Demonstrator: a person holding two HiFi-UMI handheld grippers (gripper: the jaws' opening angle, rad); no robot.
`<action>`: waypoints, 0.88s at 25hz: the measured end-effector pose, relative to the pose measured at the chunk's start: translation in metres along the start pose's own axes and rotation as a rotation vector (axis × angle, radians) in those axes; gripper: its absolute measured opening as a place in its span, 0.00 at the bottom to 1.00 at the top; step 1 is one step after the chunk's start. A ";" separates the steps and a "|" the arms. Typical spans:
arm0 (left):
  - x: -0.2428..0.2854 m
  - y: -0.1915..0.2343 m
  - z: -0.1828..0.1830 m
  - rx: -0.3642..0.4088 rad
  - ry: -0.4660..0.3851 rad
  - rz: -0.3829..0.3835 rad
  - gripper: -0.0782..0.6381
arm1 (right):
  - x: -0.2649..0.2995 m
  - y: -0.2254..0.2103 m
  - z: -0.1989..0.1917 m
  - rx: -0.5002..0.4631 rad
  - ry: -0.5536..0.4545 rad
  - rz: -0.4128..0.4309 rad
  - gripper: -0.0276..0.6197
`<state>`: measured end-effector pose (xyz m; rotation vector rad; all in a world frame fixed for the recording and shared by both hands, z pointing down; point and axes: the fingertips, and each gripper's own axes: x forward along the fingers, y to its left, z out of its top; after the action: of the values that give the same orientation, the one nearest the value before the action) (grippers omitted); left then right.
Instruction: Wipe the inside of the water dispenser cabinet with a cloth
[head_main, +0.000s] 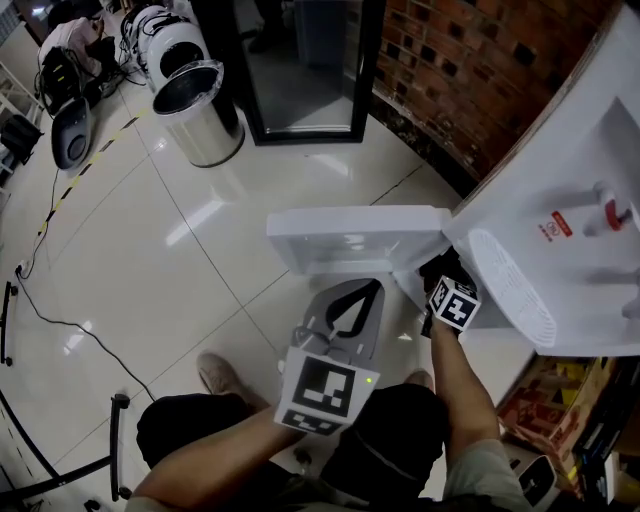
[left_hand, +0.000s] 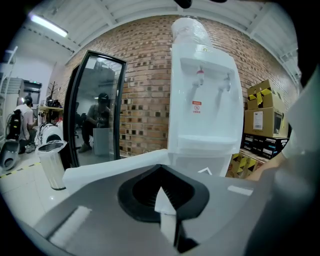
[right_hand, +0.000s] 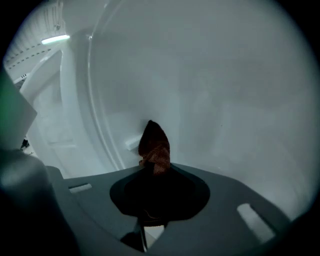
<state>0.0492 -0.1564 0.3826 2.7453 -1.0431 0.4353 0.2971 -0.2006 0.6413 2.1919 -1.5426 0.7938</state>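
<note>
The person is crouched on the glossy tiled floor (head_main: 200, 260) in front of the white water dispenser (head_main: 560, 200), which stands against a brick wall (head_main: 470, 70); the cabinet door (head_main: 350, 235) at its base hangs wide open, swung out to the left in the head view.

The right tongs (right_hand: 154, 172) are reached into the cabinet (right_hand: 215, 90) under the dispenser; from above only their marker cube (head_main: 453, 303) and the forearm behind it show at the opening. They are pinching a reddish-brown cloth (right_hand: 154, 142); a bunched tuft of it pokes out beyond the tips. So the cloth is inside the cabinet, in front of the pale inner wall; whether it touches that wall I cannot tell.

The left tongs (left_hand: 162, 197) are pressed together with nothing between them; they are held outside the cabinet, just below the open door in the head view, and point toward the dispenser's front. From their own view the dispenser stands upright ahead with 2 taps (left_hand: 200, 76), 1 of them red, and a clear bottle (left_hand: 187, 30) on top.

Further off, a steel bin (head_main: 200, 110) with a clear liner stands on the floor near a black-framed glass door (left_hand: 95, 105); stacked cardboard boxes (left_hand: 262, 115) sit to the right of the dispenser; a black cable (head_main: 60, 320) trails across the tiles at the left.
</note>
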 end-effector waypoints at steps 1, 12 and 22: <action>0.000 0.001 0.000 -0.002 0.001 -0.001 0.11 | 0.008 0.001 -0.003 -0.005 0.018 -0.005 0.14; -0.005 0.011 -0.003 -0.015 0.016 -0.002 0.11 | 0.054 -0.001 -0.040 -0.043 0.136 -0.044 0.14; 0.001 -0.001 0.005 -0.015 -0.008 -0.028 0.11 | 0.030 -0.047 -0.063 0.029 0.185 -0.166 0.14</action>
<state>0.0517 -0.1573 0.3776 2.7473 -1.0045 0.4110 0.3329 -0.1706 0.7111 2.1648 -1.2515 0.9400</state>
